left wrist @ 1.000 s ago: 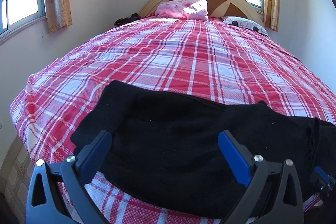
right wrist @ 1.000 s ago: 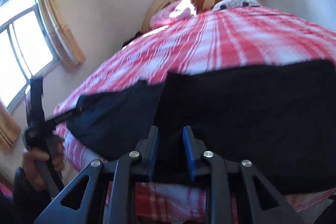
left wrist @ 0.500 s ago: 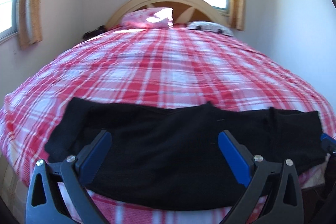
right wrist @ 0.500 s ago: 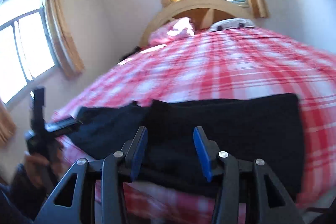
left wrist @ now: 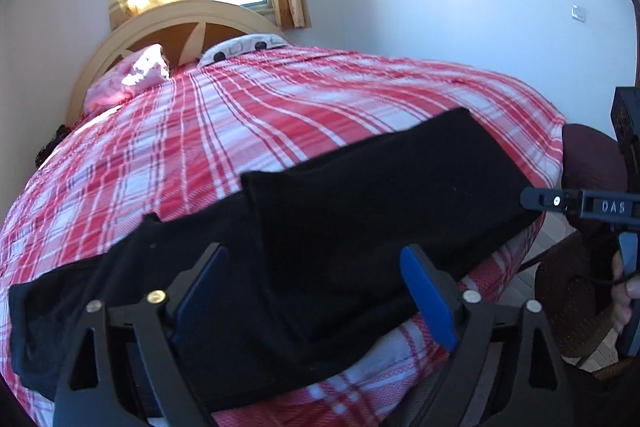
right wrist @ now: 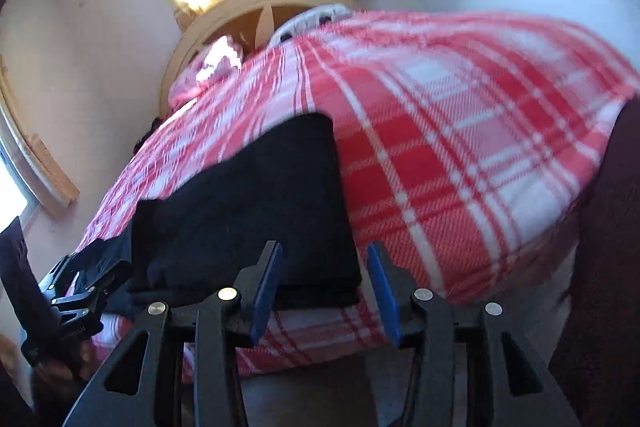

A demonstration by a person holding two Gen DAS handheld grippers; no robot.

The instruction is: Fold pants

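The bed (left wrist: pixel 360 115) with its red and white plaid cover fills both views, and the black pants (left wrist: pixel 360 227) lie along its near edge as a long band, one part already laid double over the other. The left gripper (left wrist: pixel 316 291) hovers above the middle of the band; its jaws are closing from a wide spread, with fabric under them but, as far as I can see, not pressed by the blue pads (left wrist: pixel 428 303). The right gripper (right wrist: pixel 324 283) stands at the right end of the pants (right wrist: pixel 248 203), half spread, and pinches nothing; the corner of the cloth lies just beyond its left pad. For a good next fold, I judge that each gripper should take the whole thickness at an edge, both layers together, and lift evenly so the edges stay aligned.
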